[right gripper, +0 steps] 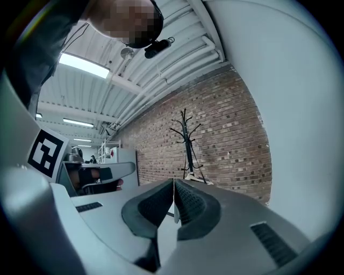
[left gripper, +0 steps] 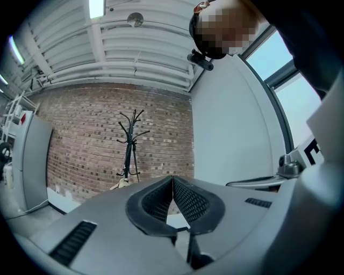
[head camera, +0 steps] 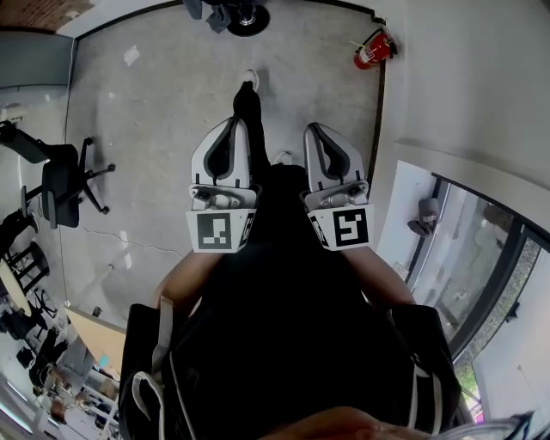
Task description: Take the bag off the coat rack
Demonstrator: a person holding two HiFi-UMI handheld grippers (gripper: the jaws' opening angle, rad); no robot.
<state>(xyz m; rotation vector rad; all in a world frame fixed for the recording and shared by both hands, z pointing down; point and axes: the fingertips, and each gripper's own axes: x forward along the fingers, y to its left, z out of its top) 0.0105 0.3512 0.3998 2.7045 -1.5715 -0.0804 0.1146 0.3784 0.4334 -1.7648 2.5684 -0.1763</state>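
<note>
A black coat rack (left gripper: 129, 140) stands far off against a brick wall, also small in the right gripper view as the coat rack (right gripper: 186, 140). A pale beige bag (left gripper: 122, 183) hangs low on it near the base; the same bag (right gripper: 194, 176) shows just above my right jaws. My left gripper (left gripper: 172, 181) is shut with nothing in it. My right gripper (right gripper: 173, 183) is also shut and empty. In the head view the left gripper (head camera: 234, 123) and right gripper (head camera: 311, 129) are held side by side over my legs, far from the rack.
A red fire extinguisher (head camera: 371, 50) stands by the white wall ahead on the right. A black office chair (head camera: 65, 180) is at the left, and a chair base (head camera: 246, 17) is ahead. A glass partition (head camera: 481, 258) runs along my right. A grey cabinet (left gripper: 33, 156) stands left of the rack.
</note>
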